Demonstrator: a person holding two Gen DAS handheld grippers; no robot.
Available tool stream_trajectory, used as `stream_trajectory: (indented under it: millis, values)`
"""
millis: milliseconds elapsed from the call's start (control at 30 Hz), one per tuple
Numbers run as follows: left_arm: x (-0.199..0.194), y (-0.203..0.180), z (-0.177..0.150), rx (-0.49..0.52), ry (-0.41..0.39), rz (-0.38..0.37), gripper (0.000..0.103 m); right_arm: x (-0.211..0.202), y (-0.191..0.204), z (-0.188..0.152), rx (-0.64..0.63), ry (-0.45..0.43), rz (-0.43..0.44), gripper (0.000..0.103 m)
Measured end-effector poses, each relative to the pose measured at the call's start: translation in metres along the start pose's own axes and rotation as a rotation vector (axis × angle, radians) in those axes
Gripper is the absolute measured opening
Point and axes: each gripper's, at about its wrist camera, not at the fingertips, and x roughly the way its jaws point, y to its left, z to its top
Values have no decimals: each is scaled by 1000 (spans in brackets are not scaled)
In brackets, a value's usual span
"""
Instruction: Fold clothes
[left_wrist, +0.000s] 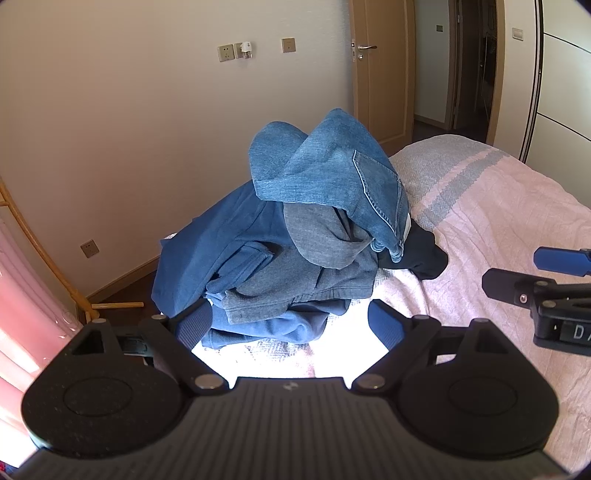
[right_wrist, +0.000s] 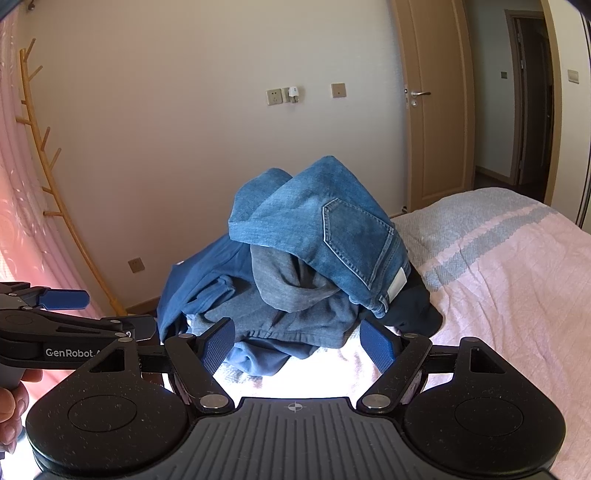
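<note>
The clothes pile (left_wrist: 295, 236) is lying on the bed (left_wrist: 498, 221) just ahead of both spread, empty tongs, left tongs (left_wrist: 290, 325) and right tongs (right_wrist: 297, 347).

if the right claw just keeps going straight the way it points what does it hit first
Most likely the pile of clothes on the bed: the open right claw frames its near edge, a blue garment under a grey one. Depth is hard to judge.
</note>
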Motion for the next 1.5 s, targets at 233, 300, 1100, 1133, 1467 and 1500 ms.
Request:
stream_trajectory:
  millis: [233,300,1100,1133,1467,1500]
  values:
    - [-1,0,-2,1,-1,2,89,0,3,0,-5,5,-3,78]
    - [-2,0,-2,1,-1,2,89,0,2,0,-6,7,-3,78]
    - [-12,-6,-11,5,10,2,89,-5,-6,-7,-10,24,-3,78]
    - [-12,-7,-13,4,10,3,89,-6,-7,-8,-12,28,-2,78]
    - [-12,-5,-22,39,5,27,89,-7,-15,-18,-42,55,13,78]
    - [-9,-3,-20,51,-1,30,89,-4,-15,-19,-49,58,13,78]
